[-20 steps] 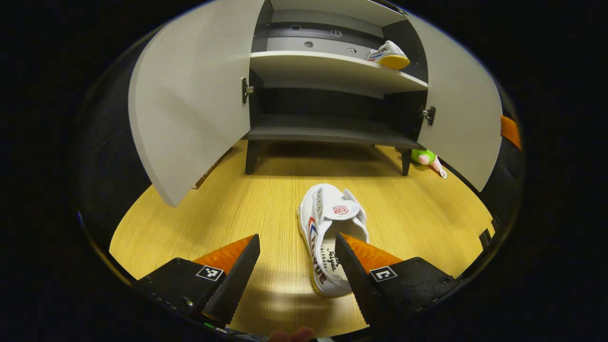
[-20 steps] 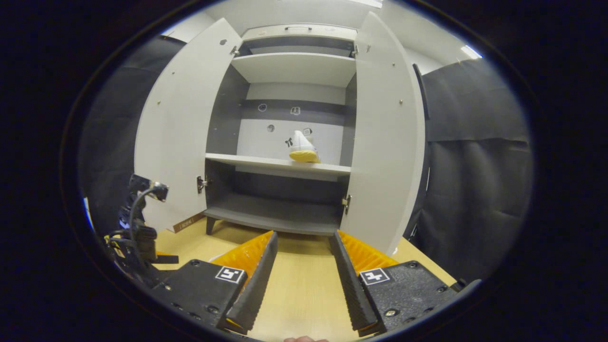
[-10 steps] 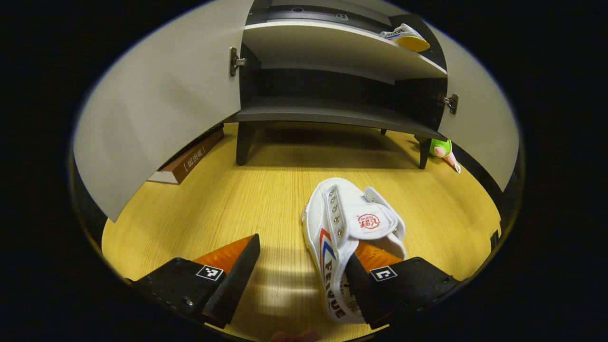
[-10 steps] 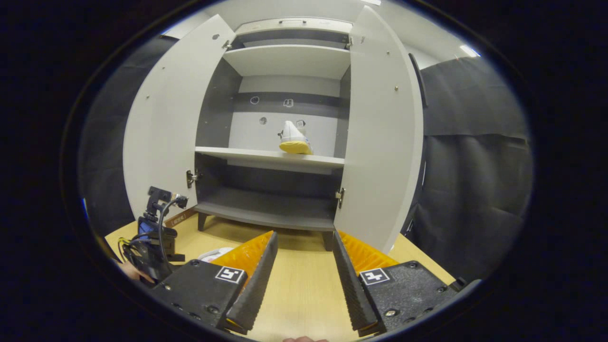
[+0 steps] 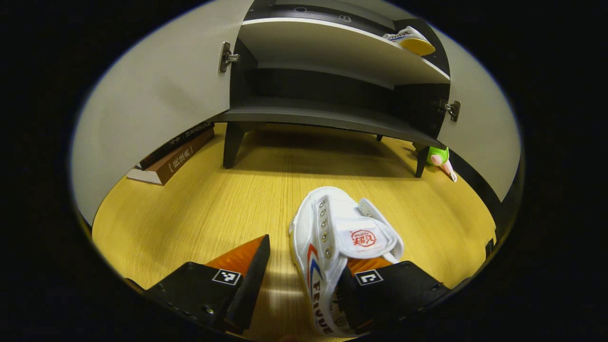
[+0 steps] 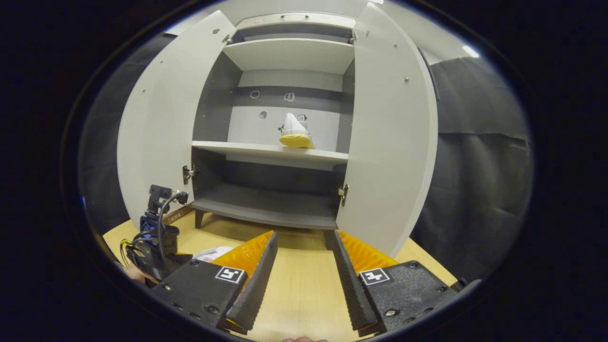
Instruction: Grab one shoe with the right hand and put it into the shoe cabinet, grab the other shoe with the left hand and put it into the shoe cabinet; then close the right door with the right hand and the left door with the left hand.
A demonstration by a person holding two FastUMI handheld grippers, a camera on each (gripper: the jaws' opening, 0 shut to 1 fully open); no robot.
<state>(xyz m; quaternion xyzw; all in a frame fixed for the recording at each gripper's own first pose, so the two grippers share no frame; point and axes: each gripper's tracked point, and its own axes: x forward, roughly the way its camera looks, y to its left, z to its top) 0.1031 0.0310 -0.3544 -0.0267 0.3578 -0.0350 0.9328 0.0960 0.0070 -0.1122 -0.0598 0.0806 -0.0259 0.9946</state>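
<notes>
In the left gripper view, the left hand-held gripper [image 5: 299,280] is seen released, its fingers spread wide. One finger is set inside the opening of the white shoe [image 5: 339,237] and the other stands on bare wood beside it, so the shoe's side wall lies between them, ungripped. The shoe lies on the wooden counter [image 5: 190,209] before the shoe cabinet [image 5: 327,114]. Both doors are seen open. In the right gripper view, the right hand-held gripper [image 6: 301,280] is held released and empty above the counter, facing the cabinet. A second shoe [image 6: 295,134] is placed on the middle shelf [image 6: 237,148].
</notes>
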